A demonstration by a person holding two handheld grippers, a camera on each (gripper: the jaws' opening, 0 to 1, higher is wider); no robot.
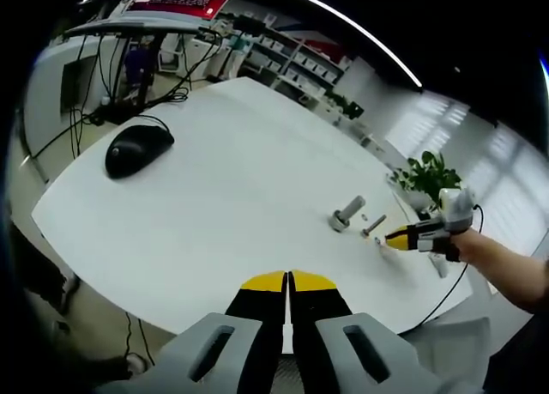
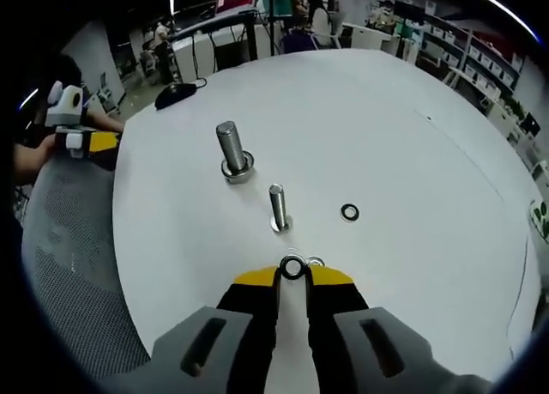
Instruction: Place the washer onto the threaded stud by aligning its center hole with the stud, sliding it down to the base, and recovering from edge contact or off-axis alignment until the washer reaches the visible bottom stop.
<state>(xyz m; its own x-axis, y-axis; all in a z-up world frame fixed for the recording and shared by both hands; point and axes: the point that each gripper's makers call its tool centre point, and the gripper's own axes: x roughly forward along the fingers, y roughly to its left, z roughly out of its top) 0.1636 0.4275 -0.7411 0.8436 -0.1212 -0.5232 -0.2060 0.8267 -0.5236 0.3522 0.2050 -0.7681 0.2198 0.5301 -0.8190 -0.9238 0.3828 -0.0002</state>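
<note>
Right gripper view: our right gripper [image 2: 292, 275] pinches 1 washer [image 2: 292, 267]; off-axis approach could snag the stud [image 2: 278, 207].

We hold the left gripper [image 1: 288, 281] with jaws closed together, nothing between them. Our right gripper [image 2: 292, 275] pinches a washer [image 2: 292, 267] at its yellow tips, forearm [image 1: 506, 267] reaching in behind it.
</note>
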